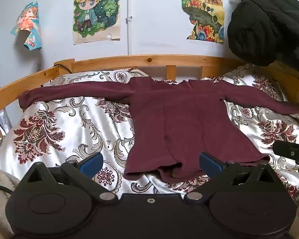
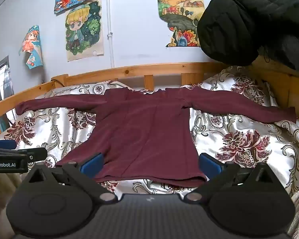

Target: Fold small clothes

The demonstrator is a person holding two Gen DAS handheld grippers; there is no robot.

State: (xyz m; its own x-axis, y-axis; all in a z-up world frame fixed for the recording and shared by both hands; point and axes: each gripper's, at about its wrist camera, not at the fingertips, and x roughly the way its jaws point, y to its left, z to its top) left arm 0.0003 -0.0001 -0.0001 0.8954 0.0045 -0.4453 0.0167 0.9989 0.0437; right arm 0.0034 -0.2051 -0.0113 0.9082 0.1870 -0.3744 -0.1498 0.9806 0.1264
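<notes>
A maroon long-sleeved garment (image 1: 179,119) (image 2: 147,133) lies flat on the bed, both sleeves spread out sideways, its collar toward the headboard and its hem toward me. My left gripper (image 1: 150,162) hovers open just short of the hem's left part, nothing between its blue pads. My right gripper (image 2: 150,162) also stands open, in front of the hem's right part, holding nothing. Each gripper shows at the edge of the other's view: the right gripper (image 1: 293,153) and the left gripper (image 2: 16,155).
The satin floral bedcover (image 1: 69,127) (image 2: 239,139) spreads under the garment. A wooden bed rail (image 1: 149,59) (image 2: 165,67) runs behind and along the sides. A black quilted jacket (image 1: 267,22) (image 2: 249,20) hangs at the upper right. Drawings hang on the wall (image 1: 155,20).
</notes>
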